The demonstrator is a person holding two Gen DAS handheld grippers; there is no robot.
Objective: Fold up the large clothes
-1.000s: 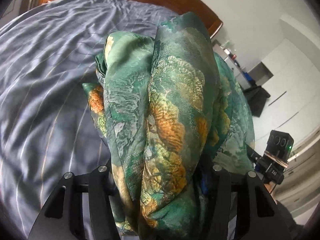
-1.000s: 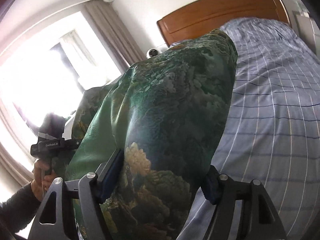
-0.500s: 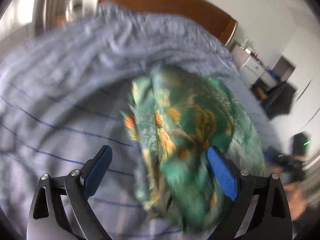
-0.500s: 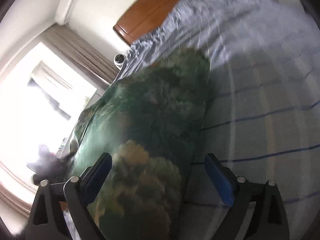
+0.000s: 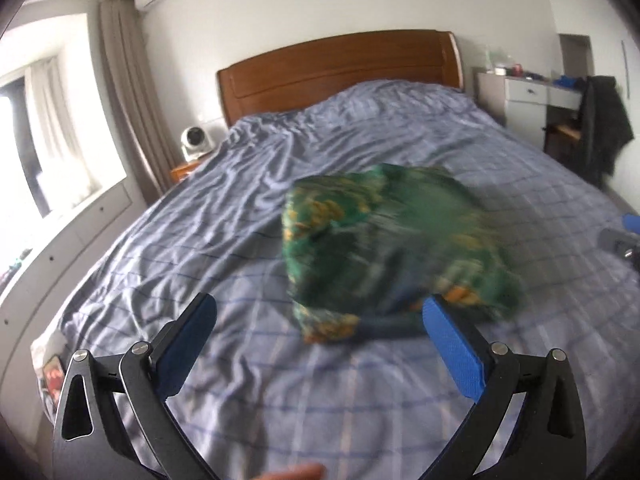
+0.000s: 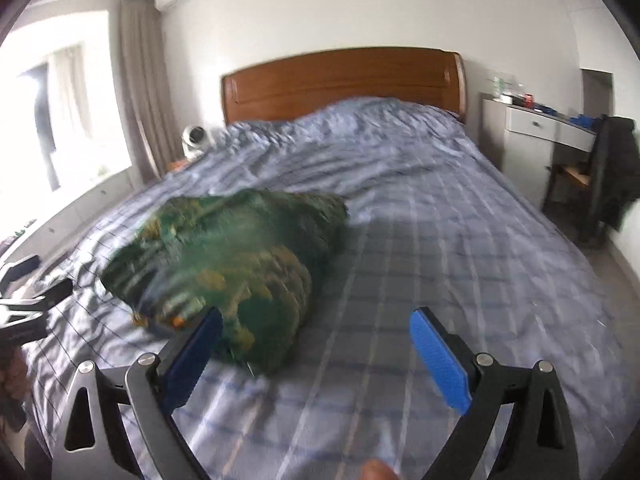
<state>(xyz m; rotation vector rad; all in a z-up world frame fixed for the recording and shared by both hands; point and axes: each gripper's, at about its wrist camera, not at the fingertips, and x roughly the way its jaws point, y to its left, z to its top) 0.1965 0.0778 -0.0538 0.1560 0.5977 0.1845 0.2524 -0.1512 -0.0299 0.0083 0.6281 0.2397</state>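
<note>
A green garment with orange and gold print (image 5: 392,248) lies in a rumpled heap on the blue checked bed (image 5: 280,392), blurred by motion. It also shows in the right wrist view (image 6: 232,264). My left gripper (image 5: 320,332) is open and empty, just short of the heap, with blue pads (image 5: 456,356). My right gripper (image 6: 316,344) is open and empty, to the right of the heap; its left pad (image 6: 192,352) is near the heap's edge.
A wooden headboard (image 5: 340,68) stands at the far end of the bed. A small white fan (image 5: 194,140) sits at the left. A white dresser (image 6: 536,128) and a chair with a dark jacket (image 6: 616,172) stand at the right. A window (image 6: 48,120) is at the left.
Both grippers opened and let go of the garment, which dropped onto the bed in a heap. Both grippers pulled back from it.
</note>
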